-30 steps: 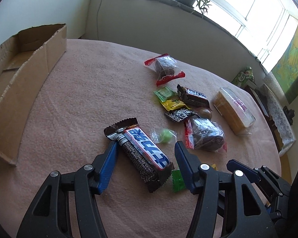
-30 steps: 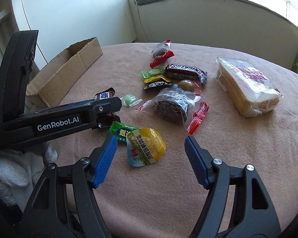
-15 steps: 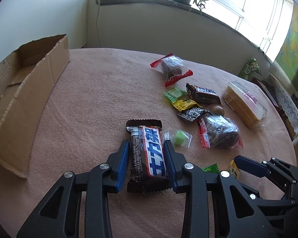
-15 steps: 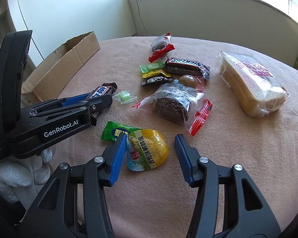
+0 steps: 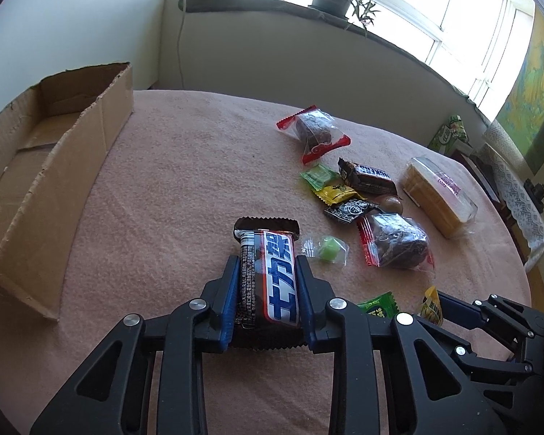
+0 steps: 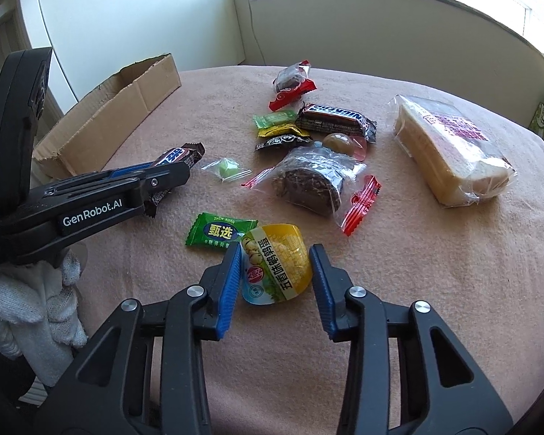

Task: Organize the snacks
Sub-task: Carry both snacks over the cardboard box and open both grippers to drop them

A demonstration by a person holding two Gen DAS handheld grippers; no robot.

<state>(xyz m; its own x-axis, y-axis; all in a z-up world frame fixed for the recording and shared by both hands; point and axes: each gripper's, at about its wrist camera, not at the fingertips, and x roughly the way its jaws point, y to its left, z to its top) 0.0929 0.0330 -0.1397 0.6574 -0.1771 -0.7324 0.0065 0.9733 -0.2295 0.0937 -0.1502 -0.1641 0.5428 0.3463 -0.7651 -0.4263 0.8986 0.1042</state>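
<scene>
My left gripper (image 5: 268, 272) is shut on a brown chocolate bar with a blue and white label (image 5: 268, 272), on the pink tablecloth; it also shows in the right wrist view (image 6: 177, 157). My right gripper (image 6: 275, 261) has its blue pads on both sides of a yellow snack packet (image 6: 275, 264); the left pad touches it, the right pad stands just beside it. An open cardboard box (image 5: 36, 174) lies at the left, also in the right wrist view (image 6: 108, 116).
On the cloth lie a green candy (image 6: 221, 233), a small green sweet in clear wrap (image 5: 328, 248), two wrapped dark cakes (image 6: 308, 177) (image 5: 315, 130), a Snickers bar (image 6: 333, 117), several small candies and a packed bread loaf (image 6: 449, 148). A wall and windowsill stand behind.
My left gripper has closed on the chocolate bar, which turned in line with the fingers. My right gripper has moved forward and narrowed around the yellow packet.
</scene>
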